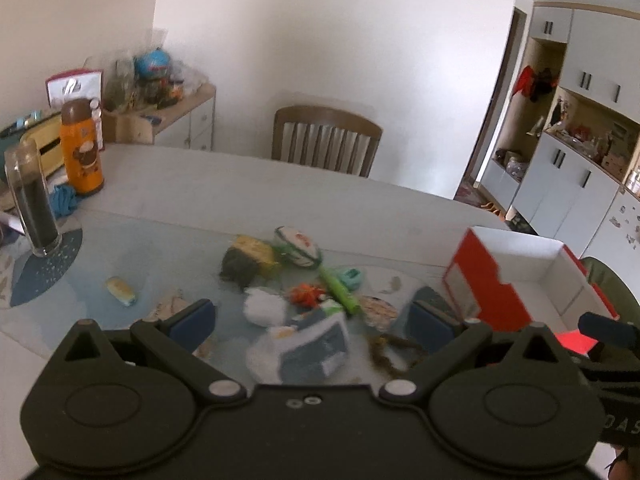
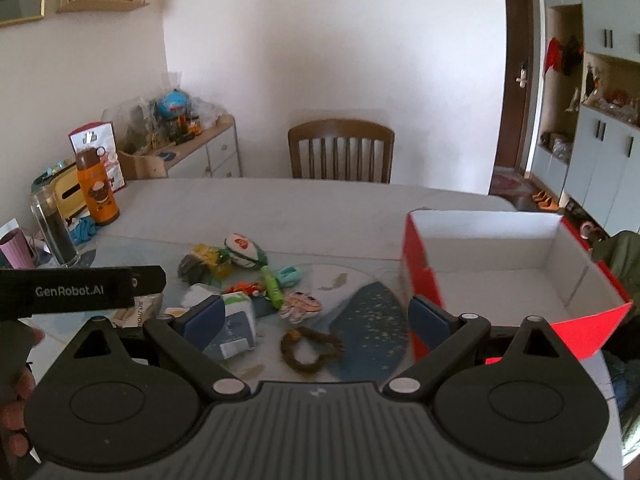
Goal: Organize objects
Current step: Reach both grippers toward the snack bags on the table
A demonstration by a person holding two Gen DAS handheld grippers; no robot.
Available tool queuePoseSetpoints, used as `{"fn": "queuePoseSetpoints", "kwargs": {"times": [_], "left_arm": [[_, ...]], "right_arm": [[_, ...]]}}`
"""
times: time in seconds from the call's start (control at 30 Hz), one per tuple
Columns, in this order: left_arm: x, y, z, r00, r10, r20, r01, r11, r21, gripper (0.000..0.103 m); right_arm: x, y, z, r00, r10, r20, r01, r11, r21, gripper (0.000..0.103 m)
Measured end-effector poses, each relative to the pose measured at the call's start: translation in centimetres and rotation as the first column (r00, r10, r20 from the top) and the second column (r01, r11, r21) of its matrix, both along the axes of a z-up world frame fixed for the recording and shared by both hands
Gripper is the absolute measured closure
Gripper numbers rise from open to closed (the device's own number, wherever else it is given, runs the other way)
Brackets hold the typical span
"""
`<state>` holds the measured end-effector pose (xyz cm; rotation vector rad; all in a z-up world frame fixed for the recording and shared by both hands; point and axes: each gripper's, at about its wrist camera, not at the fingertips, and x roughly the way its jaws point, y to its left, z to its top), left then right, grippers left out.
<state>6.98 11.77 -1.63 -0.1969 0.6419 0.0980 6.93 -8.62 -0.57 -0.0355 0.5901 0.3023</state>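
Note:
A heap of small objects lies mid-table: a green pen (image 1: pixel 339 290) (image 2: pixel 273 285), a white and green pouch (image 1: pixel 298 246) (image 2: pixel 244 249), a yellow and dark sponge (image 1: pixel 248 260), a blue-grey packet (image 1: pixel 316 346) (image 2: pixel 234 330), a brown hair loop (image 2: pixel 310 350), and a cartoon patch (image 2: pixel 300 305). A red box with a white inside (image 1: pixel 486 280) (image 2: pixel 424 276) stands open at the right. My left gripper (image 1: pixel 312 322) hangs open above the packet. My right gripper (image 2: pixel 316 320) is open too, over the hair loop, holding nothing.
An orange bottle (image 1: pixel 81 148) (image 2: pixel 97 188) and a tall dark glass (image 1: pixel 34 200) (image 2: pixel 54 232) stand at the table's left. A small yellow wrapper (image 1: pixel 120 291) lies alone nearby. A wooden chair (image 2: pixel 342 152) faces the far edge. A hand (image 2: pixel 16 416) grips the left tool.

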Motion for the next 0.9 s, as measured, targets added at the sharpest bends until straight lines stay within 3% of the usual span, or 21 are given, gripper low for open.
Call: {"fn": "queuePoseSetpoints", "kwargs": {"times": [0.47,0.7,0.9], "left_arm": [[4.4,8.5,-6.1,0.990,-0.031,-0.139,0.037,0.998,0.041,0.001],[6.1,10.5,-8.5,0.980,-0.076,-0.182,0.091,0.993,0.078,0.001],[6.9,11.1,-9.5,0.973,-0.101,-0.208,0.118,0.991,0.067,0.002]], "right_arm": [[6.1,8.5,-3.7,0.988,0.020,-0.153,-0.032,0.997,-0.076,0.004],[9.3,11.9,-5.2,0.972,-0.006,-0.235,-0.015,0.996,-0.088,0.004],[11.0,14.6,-6.7,0.961,-0.043,-0.274,0.010,0.993,-0.119,0.004]]}}
